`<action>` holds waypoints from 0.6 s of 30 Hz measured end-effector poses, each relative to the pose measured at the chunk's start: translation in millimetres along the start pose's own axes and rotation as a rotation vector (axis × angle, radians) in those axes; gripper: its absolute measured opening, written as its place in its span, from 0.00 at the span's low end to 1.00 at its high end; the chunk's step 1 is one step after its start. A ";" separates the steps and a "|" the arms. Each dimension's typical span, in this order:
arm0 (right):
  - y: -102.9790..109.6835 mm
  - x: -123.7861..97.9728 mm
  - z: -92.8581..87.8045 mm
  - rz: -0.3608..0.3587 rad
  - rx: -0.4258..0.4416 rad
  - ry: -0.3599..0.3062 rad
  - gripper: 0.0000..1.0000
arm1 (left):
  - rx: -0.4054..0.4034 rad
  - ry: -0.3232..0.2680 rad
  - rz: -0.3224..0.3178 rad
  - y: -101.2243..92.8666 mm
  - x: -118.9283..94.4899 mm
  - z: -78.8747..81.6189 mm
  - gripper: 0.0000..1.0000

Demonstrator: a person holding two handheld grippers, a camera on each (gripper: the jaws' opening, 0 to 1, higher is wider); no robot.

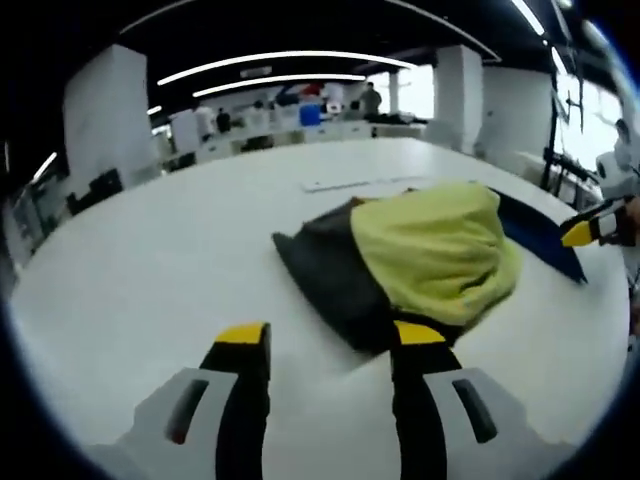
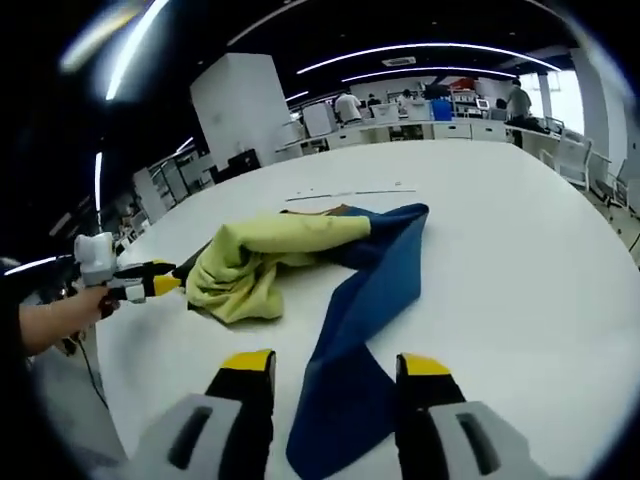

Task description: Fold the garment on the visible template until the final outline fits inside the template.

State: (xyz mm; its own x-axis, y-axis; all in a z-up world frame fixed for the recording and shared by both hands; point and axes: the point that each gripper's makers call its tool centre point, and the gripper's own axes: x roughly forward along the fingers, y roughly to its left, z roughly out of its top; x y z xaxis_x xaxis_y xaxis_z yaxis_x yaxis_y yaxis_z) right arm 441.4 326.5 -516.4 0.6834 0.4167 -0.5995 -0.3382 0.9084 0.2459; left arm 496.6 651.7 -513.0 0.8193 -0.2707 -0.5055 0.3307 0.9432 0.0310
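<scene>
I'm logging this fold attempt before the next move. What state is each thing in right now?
Garment: crumpled in a heap on the table, yellow, dark grey and blue parts showing, blue part trailing out, not folded flat.
Left gripper: open, empty, just short of the garment.
Right gripper: open, empty, the blue part lying between its jaws.
Table: white.

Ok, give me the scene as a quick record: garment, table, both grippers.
garment: crumpled heap, not folded flat; yellow-green part bunched on top, dark grey part, blue part trailing out
table: white, garment lies on it
template: cannot tell
left gripper: open, holding nothing, just short of the grey edge
right gripper: open, jaws either side of the blue strip, not clamped
</scene>
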 end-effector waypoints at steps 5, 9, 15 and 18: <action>-5.9 -1.6 -4.0 -0.052 -0.001 -0.016 0.32 | -0.024 0.016 0.005 -3.2 2.1 -4.4 0.30; -5.1 -2.0 -7.1 -0.063 0.001 -0.019 0.22 | -0.052 0.039 -0.017 -11.4 5.2 -12.0 0.24; 0.5 -1.3 -10.4 -0.056 0.015 -0.026 0.10 | -0.083 0.058 -0.036 -18.8 10.4 -17.0 0.13; 1.3 -0.5 -11.1 -0.051 0.016 -0.031 0.00 | -0.108 0.054 -0.038 -20.7 12.7 -15.5 0.08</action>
State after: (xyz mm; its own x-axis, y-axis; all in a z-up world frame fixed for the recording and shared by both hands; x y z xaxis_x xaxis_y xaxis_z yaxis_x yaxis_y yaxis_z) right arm 433.4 327.1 -524.2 0.7194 0.3705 -0.5875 -0.2920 0.9288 0.2282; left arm 492.9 631.7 -533.4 0.7795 -0.2990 -0.5505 0.3066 0.9484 -0.0810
